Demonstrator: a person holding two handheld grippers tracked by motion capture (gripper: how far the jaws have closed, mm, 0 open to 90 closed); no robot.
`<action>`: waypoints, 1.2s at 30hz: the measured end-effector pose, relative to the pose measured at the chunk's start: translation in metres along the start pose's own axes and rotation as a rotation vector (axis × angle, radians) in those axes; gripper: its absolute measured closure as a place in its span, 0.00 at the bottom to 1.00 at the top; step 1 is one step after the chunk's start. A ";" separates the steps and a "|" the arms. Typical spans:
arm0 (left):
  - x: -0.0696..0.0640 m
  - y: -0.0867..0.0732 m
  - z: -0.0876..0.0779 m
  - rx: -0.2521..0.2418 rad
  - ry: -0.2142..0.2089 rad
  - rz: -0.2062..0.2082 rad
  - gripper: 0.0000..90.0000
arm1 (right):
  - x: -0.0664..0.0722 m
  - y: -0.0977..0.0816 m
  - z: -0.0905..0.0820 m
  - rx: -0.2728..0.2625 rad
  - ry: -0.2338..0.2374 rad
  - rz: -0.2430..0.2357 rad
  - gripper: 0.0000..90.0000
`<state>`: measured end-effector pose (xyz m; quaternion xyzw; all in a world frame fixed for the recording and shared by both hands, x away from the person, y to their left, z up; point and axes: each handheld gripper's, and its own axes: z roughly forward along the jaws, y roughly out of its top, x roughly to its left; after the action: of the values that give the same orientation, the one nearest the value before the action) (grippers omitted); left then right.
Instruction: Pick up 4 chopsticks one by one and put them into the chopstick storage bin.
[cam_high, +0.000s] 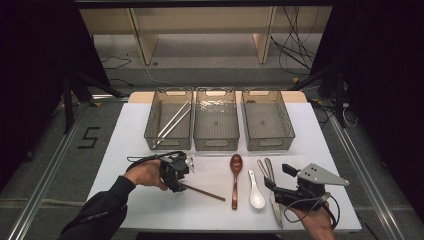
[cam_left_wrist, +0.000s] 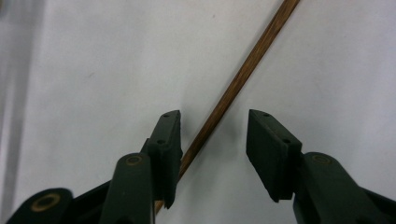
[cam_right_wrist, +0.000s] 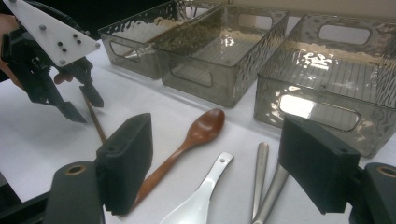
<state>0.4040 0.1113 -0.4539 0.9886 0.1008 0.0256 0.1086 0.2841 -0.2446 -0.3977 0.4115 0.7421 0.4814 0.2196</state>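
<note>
On the left of the worktop (cam_high: 125, 200), the left gripper (cam_left_wrist: 212, 140) is bracketing a brown wooden chopstick (cam_left_wrist: 243, 74) that is lying flat on the white surface; its jaws are standing apart on either side of the stick, one pad close against it, not yet clamped, so the gripper is released. Behind it, the left bin (cam_high: 169, 120) is already holding a few long sticks, pale and dark, which suggests the sorting is partly done. The middle bin (cam_high: 216, 120) and the right bin (cam_high: 267, 120) are looking bare inside. Moving rightward along the front of the worktop, a brown wooden spoon (cam_high: 235, 177), a white soup spoon (cam_high: 255, 192) and a pair of metal utensils (cam_high: 266, 170) are lying side by side, untouched and waiting for their bins. At the far right, the right gripper (cam_right_wrist: 217, 172) is hovering over the metal utensils with its jaws wide and nothing between them
</note>
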 end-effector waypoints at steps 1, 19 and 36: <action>0.000 0.000 0.001 0.002 -0.005 -0.002 0.62 | 0.000 0.000 0.000 0.000 0.000 0.000 0.30; -0.002 -0.002 0.005 0.060 -0.048 0.037 0.82 | 0.000 0.000 -0.001 0.002 -0.002 -0.002 0.30; -0.004 -0.001 0.005 0.072 -0.049 0.034 0.93 | 0.000 -0.001 -0.001 0.006 -0.001 -0.001 0.30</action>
<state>0.4005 0.1106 -0.4590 0.9938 0.0822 -0.0004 0.0752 0.2831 -0.2449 -0.3980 0.4122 0.7436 0.4787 0.2191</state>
